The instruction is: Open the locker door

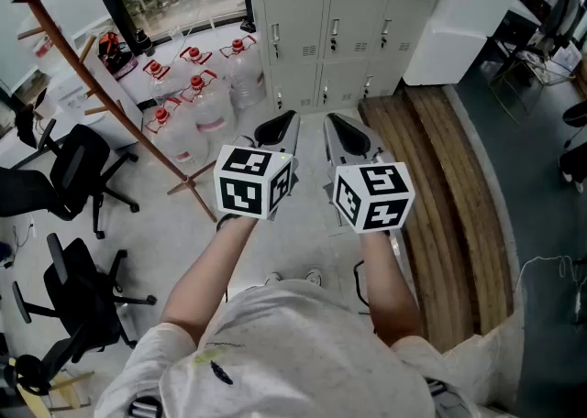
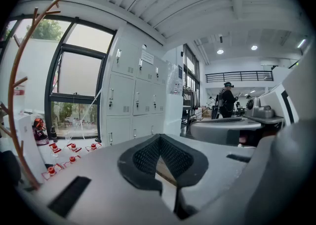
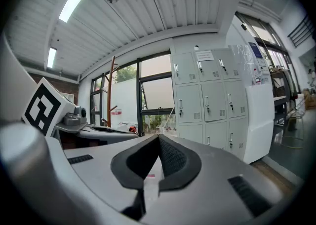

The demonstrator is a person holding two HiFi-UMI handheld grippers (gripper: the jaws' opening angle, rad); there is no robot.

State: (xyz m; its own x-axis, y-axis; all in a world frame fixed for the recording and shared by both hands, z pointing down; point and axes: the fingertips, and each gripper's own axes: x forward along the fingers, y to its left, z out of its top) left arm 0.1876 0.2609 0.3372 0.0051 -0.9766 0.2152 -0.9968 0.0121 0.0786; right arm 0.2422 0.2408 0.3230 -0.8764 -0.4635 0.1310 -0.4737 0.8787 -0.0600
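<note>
The bank of pale grey metal lockers (image 1: 330,31) stands ahead of both grippers, well apart from them, with every door closed. The left gripper (image 1: 286,119) and right gripper (image 1: 336,121) are level, side by side, each clenched on nothing. Clear plastic jugs with red caps (image 1: 197,95) stand left of the lockers; what is in them is unclear.

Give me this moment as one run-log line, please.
stage: before contact | left claw: shut, empty | right claw: shut, empty | grey metal locker bank: visible doors closed, both claws apart from it
</note>
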